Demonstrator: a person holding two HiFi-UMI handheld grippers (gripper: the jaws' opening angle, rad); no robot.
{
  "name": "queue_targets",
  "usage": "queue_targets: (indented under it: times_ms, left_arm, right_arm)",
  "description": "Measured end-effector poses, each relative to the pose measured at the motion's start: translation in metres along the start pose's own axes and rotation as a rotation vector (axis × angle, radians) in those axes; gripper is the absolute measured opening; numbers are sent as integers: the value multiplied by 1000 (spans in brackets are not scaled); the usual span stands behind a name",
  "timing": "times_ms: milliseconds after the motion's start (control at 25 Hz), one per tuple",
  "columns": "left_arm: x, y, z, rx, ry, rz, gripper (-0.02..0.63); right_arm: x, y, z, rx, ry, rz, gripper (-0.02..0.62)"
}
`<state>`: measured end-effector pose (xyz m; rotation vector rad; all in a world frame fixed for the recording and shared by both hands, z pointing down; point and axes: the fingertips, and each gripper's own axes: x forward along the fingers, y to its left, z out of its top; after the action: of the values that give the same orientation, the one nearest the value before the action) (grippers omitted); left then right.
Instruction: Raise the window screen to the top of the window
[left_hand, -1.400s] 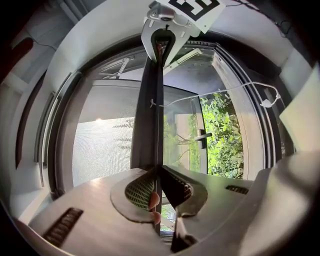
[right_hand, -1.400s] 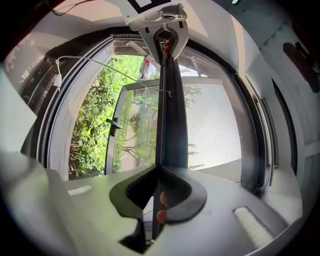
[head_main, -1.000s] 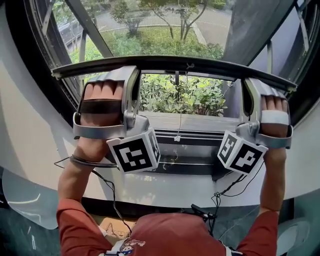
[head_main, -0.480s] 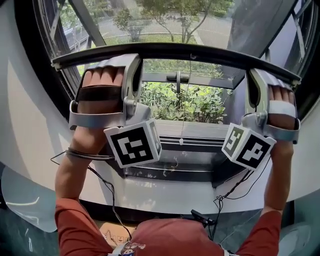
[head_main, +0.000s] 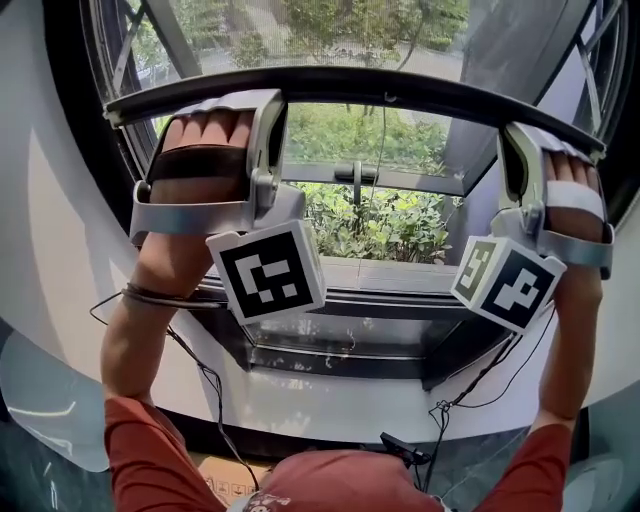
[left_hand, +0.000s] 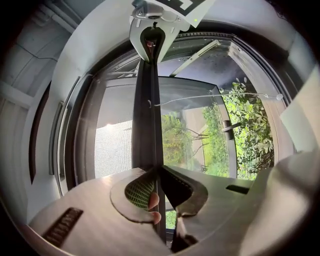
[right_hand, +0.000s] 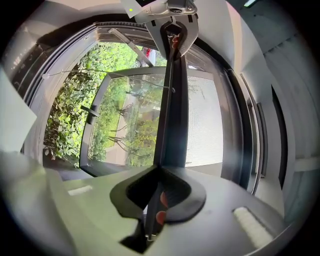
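The window screen's dark bottom bar (head_main: 400, 90) runs across the top of the head view, with grey mesh (head_main: 300, 30) above it. My left gripper (head_main: 268, 110) is shut on the bar near its left end. My right gripper (head_main: 515, 140) is shut on it near the right end. In the left gripper view the bar (left_hand: 147, 125) runs away from between the left gripper's (left_hand: 157, 170) closed jaws. In the right gripper view the bar (right_hand: 172, 125) does the same through the right gripper (right_hand: 159, 167). Both grippers point slightly upward.
A thin pull cord (head_main: 378, 170) hangs from the bar's middle. Beneath the bar is the open window with its handle (head_main: 356, 180), green plants (head_main: 390, 225) outside, and the dark sill (head_main: 340, 345). Cables (head_main: 210, 390) trail down by my left arm.
Both grippers have risen together with the bar in them. The gap under the bar is taller and shows more of the plants and the handle.
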<state>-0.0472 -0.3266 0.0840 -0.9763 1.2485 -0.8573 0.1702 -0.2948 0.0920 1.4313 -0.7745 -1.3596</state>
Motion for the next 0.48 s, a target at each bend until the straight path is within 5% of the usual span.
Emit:
queue_targets:
  times_ms: [480]
  left_arm:
    - [9,44,-5,6,16,4,49]
  right_arm:
    - [7,-47,-4,-21,9,-19,35]
